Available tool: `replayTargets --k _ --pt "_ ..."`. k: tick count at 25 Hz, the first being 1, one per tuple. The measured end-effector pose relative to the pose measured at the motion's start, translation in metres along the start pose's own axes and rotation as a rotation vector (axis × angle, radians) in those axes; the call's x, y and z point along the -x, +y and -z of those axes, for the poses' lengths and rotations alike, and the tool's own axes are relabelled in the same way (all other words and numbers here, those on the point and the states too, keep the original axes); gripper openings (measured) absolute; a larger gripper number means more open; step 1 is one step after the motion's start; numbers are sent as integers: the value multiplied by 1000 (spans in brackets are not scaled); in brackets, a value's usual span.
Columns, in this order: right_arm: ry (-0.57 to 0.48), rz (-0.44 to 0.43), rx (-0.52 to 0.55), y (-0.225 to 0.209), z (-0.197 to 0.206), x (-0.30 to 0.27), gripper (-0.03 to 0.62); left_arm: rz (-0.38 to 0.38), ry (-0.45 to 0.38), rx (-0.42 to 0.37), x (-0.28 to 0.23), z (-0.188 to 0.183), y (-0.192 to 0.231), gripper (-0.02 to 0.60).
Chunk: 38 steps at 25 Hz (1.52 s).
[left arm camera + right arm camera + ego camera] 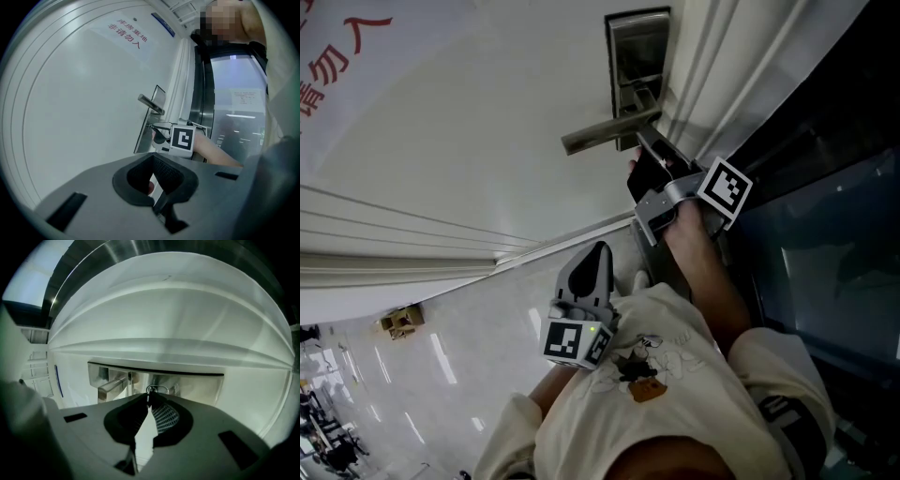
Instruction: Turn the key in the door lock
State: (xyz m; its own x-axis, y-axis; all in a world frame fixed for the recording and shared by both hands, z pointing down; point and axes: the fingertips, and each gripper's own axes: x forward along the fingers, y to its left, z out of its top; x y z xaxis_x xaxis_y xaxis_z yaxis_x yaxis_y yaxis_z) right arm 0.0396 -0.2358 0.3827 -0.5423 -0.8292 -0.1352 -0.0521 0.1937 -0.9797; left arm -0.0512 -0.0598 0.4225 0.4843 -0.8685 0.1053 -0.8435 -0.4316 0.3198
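The right gripper (648, 148) has its jaws pinched on the key (150, 393) at the lock plate (199, 386) beside the handle (606, 131), while the left gripper (597, 251) hangs low, jaws closed on nothing.

right gripper (149, 400) reaches forward with fingers pinched nearly together, left gripper (598, 253) held back low, fingers together.

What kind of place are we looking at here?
Probably a corridor in an office or public building: a white door with a metal lever handle, a red-lettered notice on it, and glossy floor tiles.
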Motion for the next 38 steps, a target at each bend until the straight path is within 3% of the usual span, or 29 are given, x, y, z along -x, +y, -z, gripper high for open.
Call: replayTargets --k 6,12,20,23,26,29,32,38 --pt "-5 -27 -110 0 1 -1 23 1 1 2 1 1 0 5" --pt "-9 -64 -286 -1 3 -2 21 7 5 6 1 2 -1 5" --pt "-4 -97 -284 1 3 -1 41 12 6 7 -1 3 -4 5" --pt "2 -95 -225 -4 1 4 132 2 5 10 -1 3 -1 6" --pt "34 -112 -167 -6 1 14 138 -2 7 14 -1 3 1 5" --pt "83 -134 -32 0 6 27 137 5 9 12 -2 3 -2 5" --pt "110 -145 158 3 12 44 127 22 16 4 -6 5 -5 5" --pt "184 -73 629 -12 35 81 10 49 32 12 -16 9 -10 5"
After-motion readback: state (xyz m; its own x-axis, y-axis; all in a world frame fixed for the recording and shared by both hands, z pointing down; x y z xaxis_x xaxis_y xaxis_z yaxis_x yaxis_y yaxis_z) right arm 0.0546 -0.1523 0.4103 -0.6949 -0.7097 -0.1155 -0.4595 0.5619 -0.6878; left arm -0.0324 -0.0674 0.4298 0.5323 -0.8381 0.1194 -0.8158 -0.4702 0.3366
